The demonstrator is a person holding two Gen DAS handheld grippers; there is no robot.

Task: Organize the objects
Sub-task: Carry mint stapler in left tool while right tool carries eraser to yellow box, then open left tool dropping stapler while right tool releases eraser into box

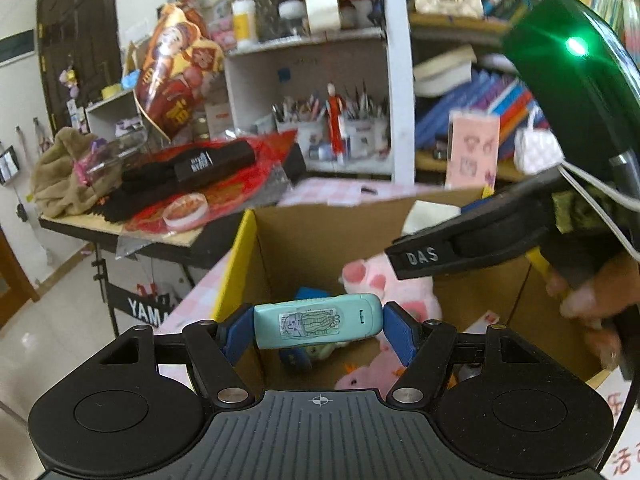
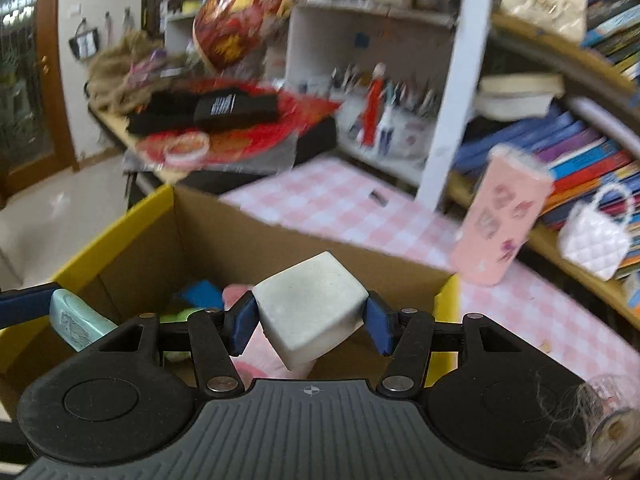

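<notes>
**Inspector:** Presently, both grippers hang above the open brown cardboard box with yellow-edged flaps (image 1: 280, 248), which serves as my reference. The left gripper (image 1: 318, 326) has its blue pads clamped on the ends of a long teal plastic case bearing a small printed sticker (image 1: 316, 320), jaws roughly half spread, case crosswise over the box's interior. The right gripper (image 2: 310, 320) is closed on a pale grey rounded cube, seemingly foam or rubber (image 2: 310, 308), pinched on two opposite faces and tilted onto a corner.

**Supervisor:** Contents of the box?

**Inspector:** A pink plush toy (image 1: 394, 284) against the far wall, a blue item beside it, other soft things on the floor below the case. I cannot identify the rest.

**Supervisor:** Recommendation for the release?

**Inspector:** In my judgement, lower each load well inside the box walls before opening. Release one at a time; the grippers are near each other over the box. The cube may bounce off the plush, so aim for bare floor. Keep the case level so neither end catches a flap.
</notes>
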